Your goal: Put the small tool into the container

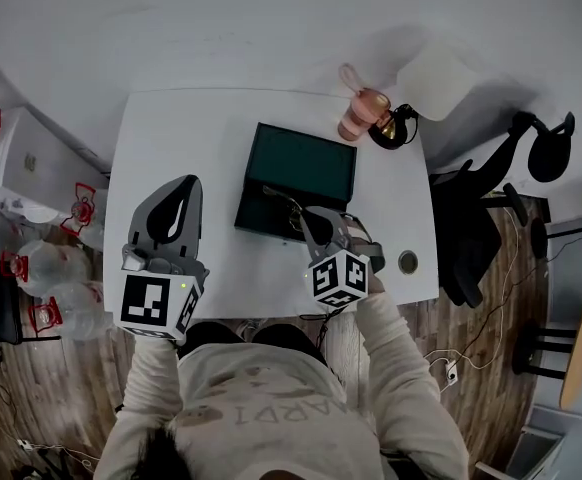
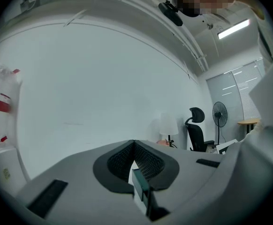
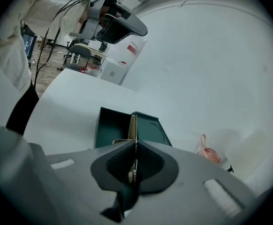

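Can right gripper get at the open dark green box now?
Likely yes: right gripper, shut on a thin metal tool, sits at the near edge of the dark green open box; nothing between.

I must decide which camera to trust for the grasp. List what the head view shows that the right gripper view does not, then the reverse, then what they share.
Head view only: the right tool from above, the whole white table, and a round hole near its right edge. Right gripper view only: a close look at its jaws, closed on a thin metal strip that stands in front of the box. Both: the open dark green box, the pink cup and the left tool.
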A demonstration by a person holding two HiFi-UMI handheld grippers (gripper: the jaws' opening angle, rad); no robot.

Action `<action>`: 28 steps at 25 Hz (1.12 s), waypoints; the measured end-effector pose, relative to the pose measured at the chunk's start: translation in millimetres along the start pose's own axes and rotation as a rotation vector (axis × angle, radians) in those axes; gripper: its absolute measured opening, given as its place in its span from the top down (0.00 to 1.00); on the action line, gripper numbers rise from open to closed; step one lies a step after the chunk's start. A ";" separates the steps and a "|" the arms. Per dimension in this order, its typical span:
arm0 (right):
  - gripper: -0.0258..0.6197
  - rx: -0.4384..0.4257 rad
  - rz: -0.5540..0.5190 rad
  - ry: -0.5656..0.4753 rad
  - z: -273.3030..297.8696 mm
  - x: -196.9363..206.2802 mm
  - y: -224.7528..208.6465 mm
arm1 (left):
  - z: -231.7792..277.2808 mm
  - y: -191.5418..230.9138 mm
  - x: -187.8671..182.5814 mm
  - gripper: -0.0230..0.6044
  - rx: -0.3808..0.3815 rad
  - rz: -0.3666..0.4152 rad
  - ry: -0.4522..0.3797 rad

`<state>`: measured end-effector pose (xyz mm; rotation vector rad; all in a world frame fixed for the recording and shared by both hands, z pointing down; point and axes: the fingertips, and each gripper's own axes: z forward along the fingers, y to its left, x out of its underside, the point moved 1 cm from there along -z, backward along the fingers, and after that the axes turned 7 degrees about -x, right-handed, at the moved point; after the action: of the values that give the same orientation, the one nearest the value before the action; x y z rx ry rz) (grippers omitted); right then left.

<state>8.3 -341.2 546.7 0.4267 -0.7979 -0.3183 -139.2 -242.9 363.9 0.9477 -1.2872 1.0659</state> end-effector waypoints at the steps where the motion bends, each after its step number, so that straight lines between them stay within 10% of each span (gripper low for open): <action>1: 0.93 -0.011 -0.008 0.009 4.1 1.9 0.7 | 0.3 1.3 0.6 0.96 -0.007 0.000 0.002; 28: 0.90 -0.142 -0.011 0.162 63.1 26.7 19.3 | 0.9 34.4 9.3 0.96 -0.100 0.008 0.036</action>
<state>-18.8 -351.5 611.7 0.3190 -0.6112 -0.3443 -172.8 -234.1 372.0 0.8451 -1.3035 1.0115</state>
